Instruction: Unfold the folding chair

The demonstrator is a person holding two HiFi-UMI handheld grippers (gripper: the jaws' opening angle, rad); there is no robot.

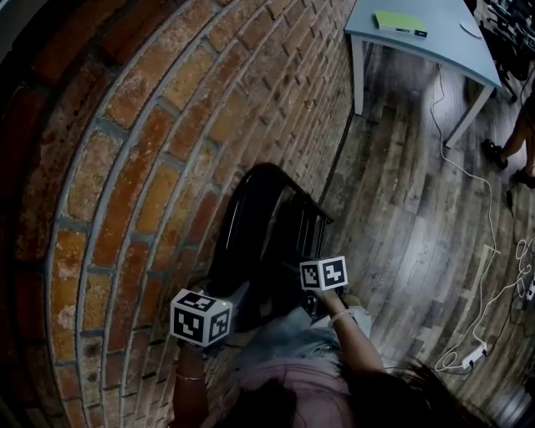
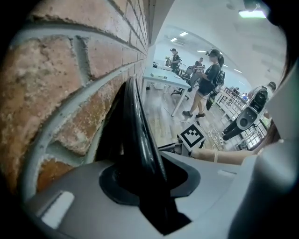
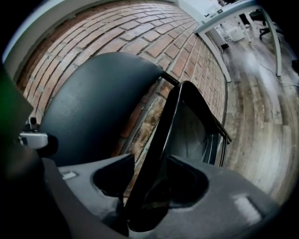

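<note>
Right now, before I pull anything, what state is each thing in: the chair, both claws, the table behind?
folding chair: folded, standing against the brick wall.
left claw: closed on the chair's black frame tube.
right claw: closed on the chair's frame edge.
table: standing on its legs, green book lying flat on top.

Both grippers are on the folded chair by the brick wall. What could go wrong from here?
The folding chair stands folded right beside the brick wall, so opening it there could scrape or jam against the bricks. The left gripper and right gripper each clamp its slim, glossy frame, which may slip or twist in the jaws as the seat swings.
</note>
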